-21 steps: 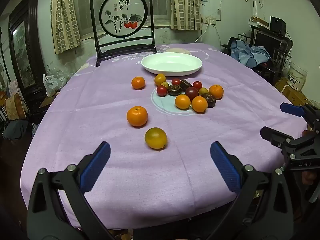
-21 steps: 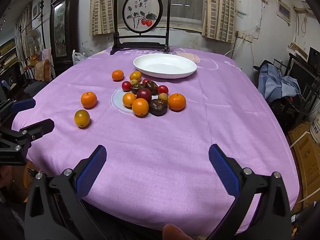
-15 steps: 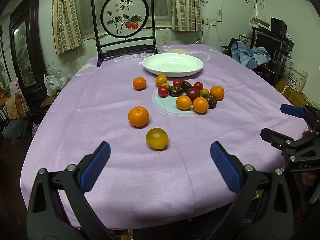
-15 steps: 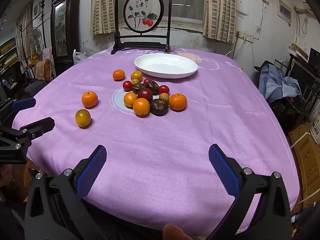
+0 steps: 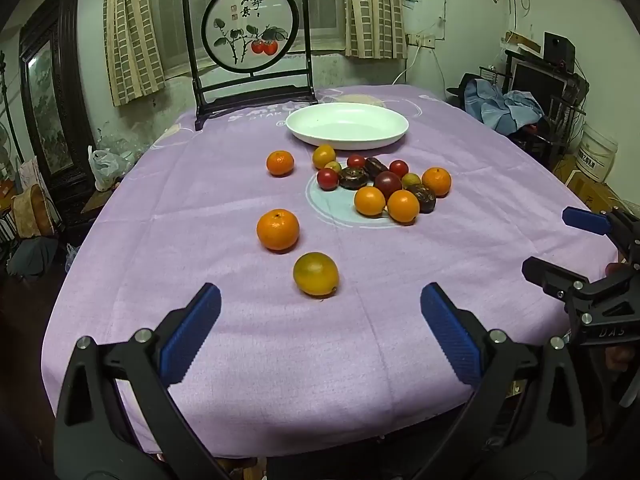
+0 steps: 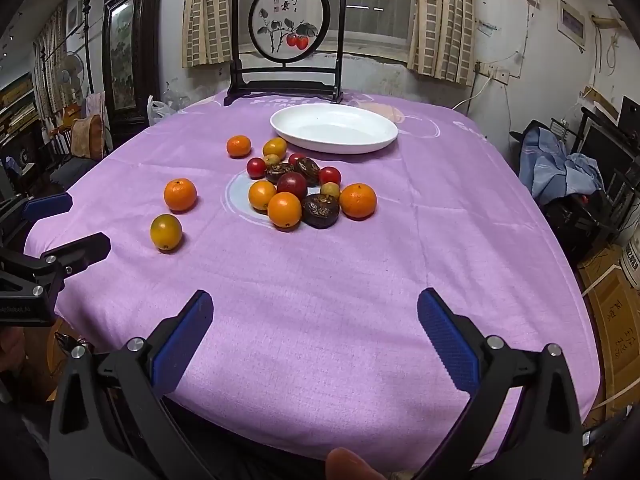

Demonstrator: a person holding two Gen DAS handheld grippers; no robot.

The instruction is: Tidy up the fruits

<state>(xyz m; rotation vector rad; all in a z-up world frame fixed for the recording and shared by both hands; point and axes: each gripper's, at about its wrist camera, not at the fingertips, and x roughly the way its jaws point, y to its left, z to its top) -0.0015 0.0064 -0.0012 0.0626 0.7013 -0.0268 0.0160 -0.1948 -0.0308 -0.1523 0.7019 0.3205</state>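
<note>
Both grippers spread wide, nothing between the pads. Left gripper (image 5: 320, 330) hangs over the near edge of the table (image 5: 248, 344), toward its left side; right gripper (image 6: 314, 330) over the near edge further right. Each shows up at the side of the other's view.

Closest fruit: yellow-green citrus (image 5: 316, 279), just beyond the left gripper, on the cloth near the front-left part. Slightly oval, long axis roughly parallel to the near edge, small nub at the lower right in the left view. Behind it and a bit left, not touching: an orange (image 5: 277, 229), stem dimple up. Third loner, small orange (image 5: 280, 163), further back on the left.

Main cluster (image 5: 384, 188) sits mid-table on a pale printed circle: oranges, red round fruits, dark wrinkled ones, a couple of small yellowish ones, mostly touching. Can't tell the dark ones' kind.

White oval plate (image 5: 348, 139) just behind the cluster toward the far edge, long axis left-right, with no fruit in it. One yellow fruit (image 5: 323, 156) sits right by its front rim. Framed screen (image 5: 248, 36) stands upright at the far edge.
</note>
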